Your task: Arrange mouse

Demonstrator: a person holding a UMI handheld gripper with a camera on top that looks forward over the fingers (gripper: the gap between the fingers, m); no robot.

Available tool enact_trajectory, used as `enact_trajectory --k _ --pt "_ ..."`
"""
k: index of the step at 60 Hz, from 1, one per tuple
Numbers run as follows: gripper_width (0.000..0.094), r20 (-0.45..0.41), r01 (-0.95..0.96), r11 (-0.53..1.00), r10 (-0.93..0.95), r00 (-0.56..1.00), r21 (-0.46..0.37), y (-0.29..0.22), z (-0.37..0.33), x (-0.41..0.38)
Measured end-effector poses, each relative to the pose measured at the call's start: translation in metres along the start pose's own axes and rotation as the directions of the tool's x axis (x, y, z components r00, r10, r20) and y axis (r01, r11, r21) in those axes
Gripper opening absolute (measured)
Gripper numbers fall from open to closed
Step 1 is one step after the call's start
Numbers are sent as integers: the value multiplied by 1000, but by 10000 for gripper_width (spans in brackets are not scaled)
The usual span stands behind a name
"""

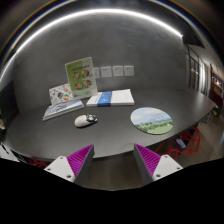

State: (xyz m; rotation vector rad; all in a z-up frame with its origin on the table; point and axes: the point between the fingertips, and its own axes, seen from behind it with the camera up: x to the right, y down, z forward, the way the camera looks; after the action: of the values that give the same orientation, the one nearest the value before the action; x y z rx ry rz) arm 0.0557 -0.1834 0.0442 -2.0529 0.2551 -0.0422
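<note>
A white and grey mouse lies on the dark table, beyond my fingers and a little to the left. A round mouse mat with a green and blue picture lies to the right of the mouse, apart from it. My gripper is open and empty, well short of both; its magenta pads face each other with bare table between them.
A stack of booklets lies behind the mouse, with an upright illustrated card behind it. A white and blue booklet lies at the table's far middle. Chairs stand at the right edge.
</note>
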Motion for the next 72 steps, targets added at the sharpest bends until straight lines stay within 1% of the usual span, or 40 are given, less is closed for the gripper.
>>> enact_trajectory --k 4,8,12,17,20,28,33,35,37,40,45,51,56,61,64,66,67,68,72 --pt "832 29 17 1000 -17 999 -1 -2 5 -3" --pt "830 82 54 999 -54 995 6 -8 17 -11" --pt "830 165 89 996 -86 983 -12 -5 30 -29" --pt "833 290 135 990 -118 950 -38 5 48 -63" --pt "832 336 168 985 -143 931 -47 9 62 -80" --pt "833 393 251 967 -213 895 -47 6 102 -115" --pt "830 414 266 961 -213 885 -74 3 127 -134" --pt "838 413 265 960 -204 887 -95 3 137 -139" --pt "825 399 264 961 -211 893 -82 -5 148 -141" --pt "816 382 262 961 -210 900 -89 -11 162 -146" --pt "827 365 242 964 -186 912 -114 -21 181 -157" --pt "817 304 227 964 -175 936 -141 -34 205 -161" --pt "821 250 236 961 -194 949 -147 -44 228 -167" --pt "833 208 203 967 -170 963 -153 -52 242 -174" --pt "822 181 186 971 -158 971 -151 -55 250 -177" --pt "798 166 178 973 -153 974 -150 -57 251 -179" --pt "833 163 178 972 -153 975 -152 -57 252 -180" --pt "815 162 176 973 -151 975 -152 -58 252 -181" --pt "566 172 181 972 -155 973 -147 -57 253 -187"
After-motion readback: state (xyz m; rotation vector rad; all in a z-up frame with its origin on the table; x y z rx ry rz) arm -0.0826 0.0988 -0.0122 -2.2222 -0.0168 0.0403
